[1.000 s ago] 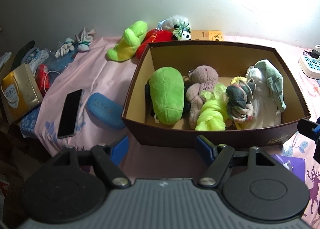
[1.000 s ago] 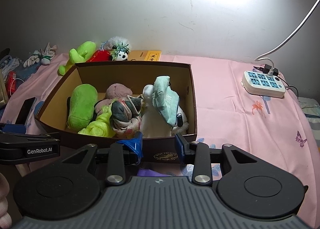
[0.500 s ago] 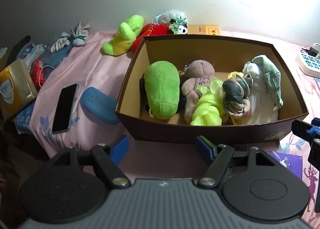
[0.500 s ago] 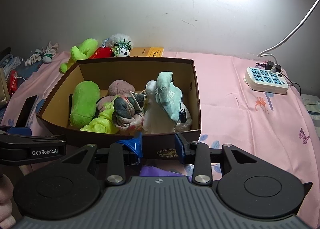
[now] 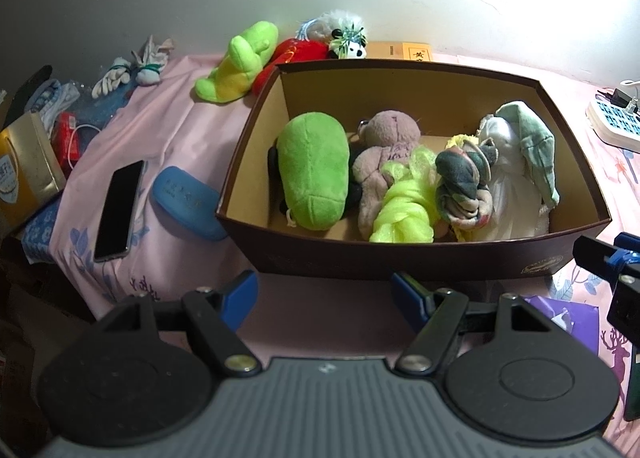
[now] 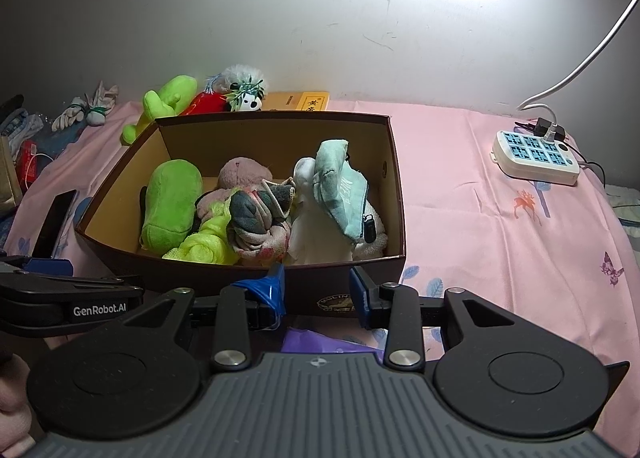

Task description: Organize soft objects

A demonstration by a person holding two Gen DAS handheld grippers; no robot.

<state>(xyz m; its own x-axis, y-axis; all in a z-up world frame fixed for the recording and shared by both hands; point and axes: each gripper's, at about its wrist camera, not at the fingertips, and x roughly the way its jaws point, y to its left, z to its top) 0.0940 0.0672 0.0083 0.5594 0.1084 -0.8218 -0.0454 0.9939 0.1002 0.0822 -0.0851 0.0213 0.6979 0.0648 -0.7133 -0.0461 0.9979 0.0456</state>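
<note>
While both grippers hang before the box (image 5: 420, 262), left gripper (image 5: 324, 294) spread and empty, right gripper (image 6: 316, 290) parted and empty, five toys (image 5: 312, 173) sit packed inside; more plush (image 5: 240, 61) waits at eleven o'clock, probably next.

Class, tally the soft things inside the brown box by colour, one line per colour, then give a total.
Green: 2, plush and mesh puff
Pink: 1, bear
White: 1, plush
Teal: 1, cloth
Multicoloured: 1, cloth bundle
Total: 6
</note>
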